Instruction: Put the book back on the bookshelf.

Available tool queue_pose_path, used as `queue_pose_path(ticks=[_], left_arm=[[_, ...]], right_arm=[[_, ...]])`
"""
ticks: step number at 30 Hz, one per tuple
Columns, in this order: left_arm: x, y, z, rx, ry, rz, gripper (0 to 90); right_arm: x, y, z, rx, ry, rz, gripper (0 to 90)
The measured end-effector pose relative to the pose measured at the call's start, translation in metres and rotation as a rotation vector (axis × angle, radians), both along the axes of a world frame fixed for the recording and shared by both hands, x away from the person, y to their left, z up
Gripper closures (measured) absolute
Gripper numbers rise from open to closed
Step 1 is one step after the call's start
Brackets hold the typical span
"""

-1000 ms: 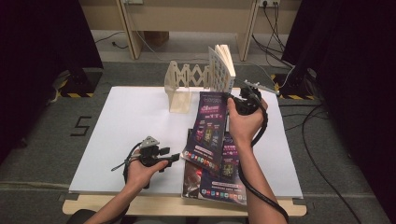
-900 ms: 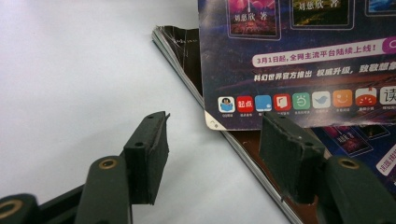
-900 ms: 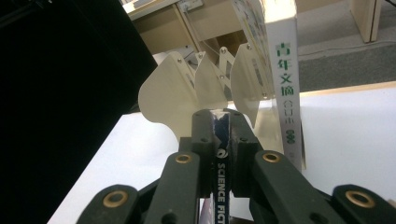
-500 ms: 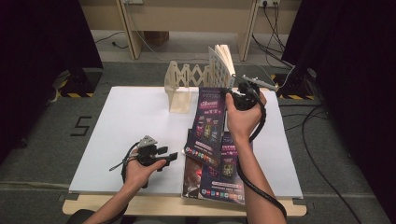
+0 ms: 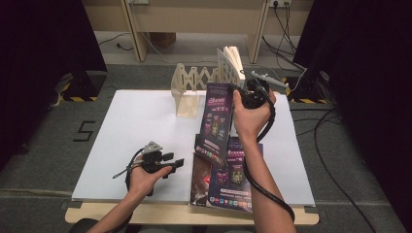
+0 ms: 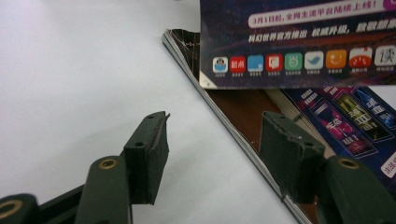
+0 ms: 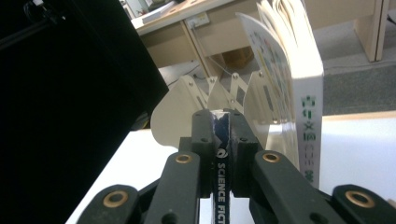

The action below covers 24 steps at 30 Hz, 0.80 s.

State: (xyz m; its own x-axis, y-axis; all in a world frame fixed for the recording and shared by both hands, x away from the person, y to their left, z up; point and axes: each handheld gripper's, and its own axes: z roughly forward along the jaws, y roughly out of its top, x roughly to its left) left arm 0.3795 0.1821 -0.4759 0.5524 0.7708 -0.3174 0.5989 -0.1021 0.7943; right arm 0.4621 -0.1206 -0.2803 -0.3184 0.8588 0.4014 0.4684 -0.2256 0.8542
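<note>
Left half of table (image 5: 131, 131): we see bare white surface from the left gripper (image 5: 167, 162) out to the left and far edges; free passage there.
Rack (image 5: 192, 87): stands at the far middle edge, blocking a straight path to the back.
White book (image 5: 232, 63): upright in the rack's right end, just beside the right gripper (image 5: 252, 90); little room between them.
Raised magazine (image 5: 217, 121): hangs from the right gripper, a tall barrier across the table's middle.
Magazine stack (image 5: 228, 177): covers the near right area; its spine edge lies just beside the left gripper's parted jaws.
Right forearm (image 5: 260, 174): crosses above the stack, closing that side.
Right edge strip: narrow bare table, open.
</note>
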Motion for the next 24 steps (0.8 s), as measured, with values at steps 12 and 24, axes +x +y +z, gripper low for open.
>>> queue_pose_path(ticks=[12,24], left_arm=[[-0.001,0.001,0.0,-0.001,-0.003,0.004,41.2],[-0.001,0.002,0.001,-0.001,-0.007,0.009,41.2]], right_arm=[[0.001,0.004,0.019,-0.001,-0.071,-0.013,84.3],[0.007,0.013,0.027,-0.008,-0.102,-0.017,84.3]])
